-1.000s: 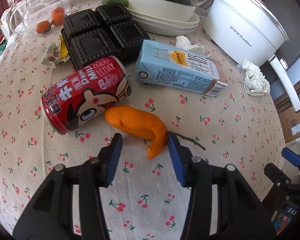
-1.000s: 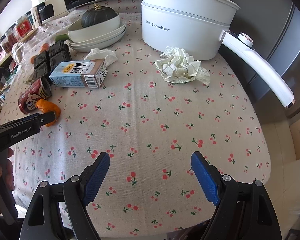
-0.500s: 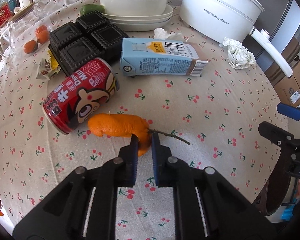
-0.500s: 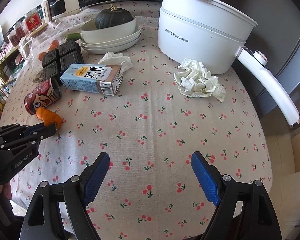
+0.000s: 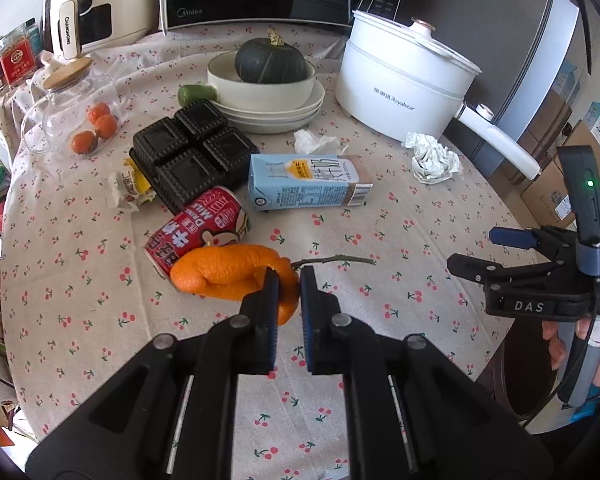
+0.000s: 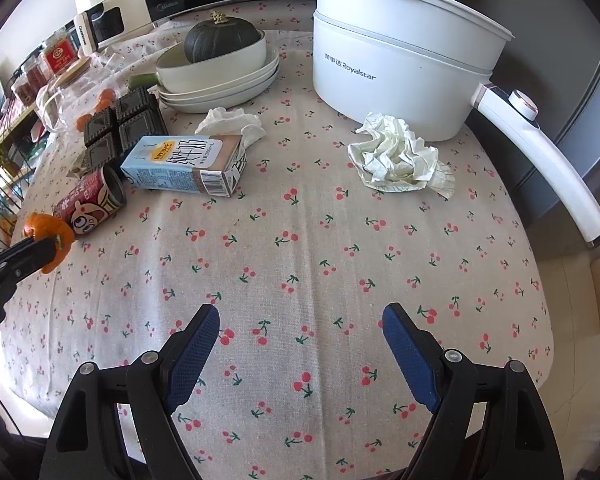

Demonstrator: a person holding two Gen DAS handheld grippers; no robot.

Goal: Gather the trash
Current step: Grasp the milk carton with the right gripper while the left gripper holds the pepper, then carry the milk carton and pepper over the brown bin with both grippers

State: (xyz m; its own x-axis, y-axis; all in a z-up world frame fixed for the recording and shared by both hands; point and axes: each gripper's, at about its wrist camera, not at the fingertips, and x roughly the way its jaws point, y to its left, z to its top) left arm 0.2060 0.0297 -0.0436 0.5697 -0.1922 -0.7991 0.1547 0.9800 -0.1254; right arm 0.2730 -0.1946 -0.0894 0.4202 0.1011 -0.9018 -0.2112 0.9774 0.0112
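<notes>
Clamped tight, the left gripper [image 5: 286,280] pinches the near end of an orange peel [image 5: 228,272], while the right gripper [image 6: 300,340] hangs with its blue pads spread wide and nothing between them. That peel is a curled, bright orange strip with a pebbled skin, thick and rounded at its left end and bent downward where the fingers bite it. It sits in front of a red milk can [image 5: 198,226] lying on its side; whether the peel touches the cloth cannot be told. A thin brown twig [image 5: 334,259] lies on the cherry-print tablecloth [image 6: 300,248] just right of the pinch point. Behind the can, a pale blue milk carton [image 5: 304,186] lies flat, with a black moulded tray [image 5: 192,152] to its left and a crumpled snack wrapper [image 5: 126,190] beside that tray. A white tissue [image 5: 316,142] sits behind the carton, and a larger crumpled paper wad [image 6: 398,158] rests near the white electric pot [image 6: 400,64], whose handle juts past the table's rounded right edge. Between the two grippers, the cloth runs bare across the near middle of the table down to its front rim.
</notes>
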